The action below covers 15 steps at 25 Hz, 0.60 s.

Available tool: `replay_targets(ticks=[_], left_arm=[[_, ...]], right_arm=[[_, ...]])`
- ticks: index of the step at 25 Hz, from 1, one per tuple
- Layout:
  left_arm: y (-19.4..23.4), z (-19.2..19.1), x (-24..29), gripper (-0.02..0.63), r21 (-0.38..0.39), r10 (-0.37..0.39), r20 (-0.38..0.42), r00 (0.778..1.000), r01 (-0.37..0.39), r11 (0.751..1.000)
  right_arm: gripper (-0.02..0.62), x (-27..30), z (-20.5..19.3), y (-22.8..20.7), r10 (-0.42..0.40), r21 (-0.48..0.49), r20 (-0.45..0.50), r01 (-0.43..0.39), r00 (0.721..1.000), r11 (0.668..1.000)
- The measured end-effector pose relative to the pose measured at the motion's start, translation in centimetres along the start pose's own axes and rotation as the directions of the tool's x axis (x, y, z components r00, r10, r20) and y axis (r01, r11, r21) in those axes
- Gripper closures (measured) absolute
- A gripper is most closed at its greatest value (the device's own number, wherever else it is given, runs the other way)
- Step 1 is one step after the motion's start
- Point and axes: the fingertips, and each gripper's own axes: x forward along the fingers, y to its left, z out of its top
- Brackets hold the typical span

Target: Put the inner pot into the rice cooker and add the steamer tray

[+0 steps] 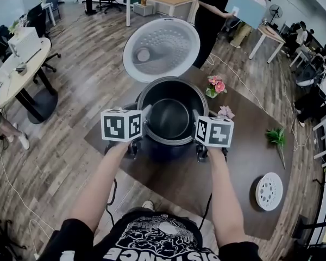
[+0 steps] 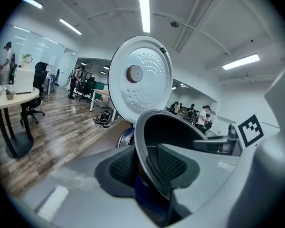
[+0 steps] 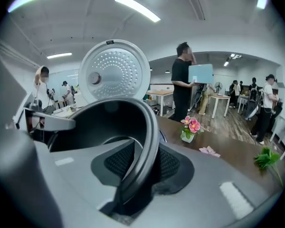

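Dark metal is what you have in both claws: the left claw [image 2: 145,164] is closed on the near-left part of the rolled rim of the inner pot [image 1: 169,118], with its textured pads [image 2: 123,167] pressing from inside and outside. The right claw [image 3: 138,165] is clamped the same way on the opposite side, so the 2 grips face each other across the opening. The pot hangs between them in the mouth of the rice cooker [image 1: 168,150], whose dark blue body shows just under the rim. No view settles whether the pot is seated all the way down. I'd judge it stiff and only moderately heavy while empty, but the rim is narrow, smooth and curved. It could pivot or slip in the pads if 1 side drops ahead of the other, so hold it level and let go only once the rim rests on the cooker. The cooker's lid [image 1: 161,49] stands open behind, its pale perforated face toward you, clear of the pot. Further out on the brown table [image 1: 233,162], the white steamer tray [image 1: 269,191] lies flat at your right, well apart from the cooker. It looks like light, rigid plastic with holes. Its outer edge is the likely place to pinch, though it may skate as a claw closes. Pink flowers [image 1: 217,86] and a green sprig [image 1: 276,137] lie on the table to the right of the cooker.
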Motion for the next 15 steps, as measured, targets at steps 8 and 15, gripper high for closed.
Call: replay_targets(ticks=[8, 15], left_arm=[[0.18, -0.82, 0.43, 0.463, 0.067, 0.036, -0.017, 0.999, -0.035, 0.997], [0.38, -0.89, 0.74, 0.463, 0.103, 0.052, -0.023, 0.998, -0.049, 0.993]], right_arm=[[0.472, 0.25, -0.17, -0.06, -0.012, -0.034, -0.002, 0.012, 1.0, 0.999], [0.465, 0.53, -0.07, -0.05, -0.023, -0.047, 0.0, 0.023, 1.0, 0.999]])
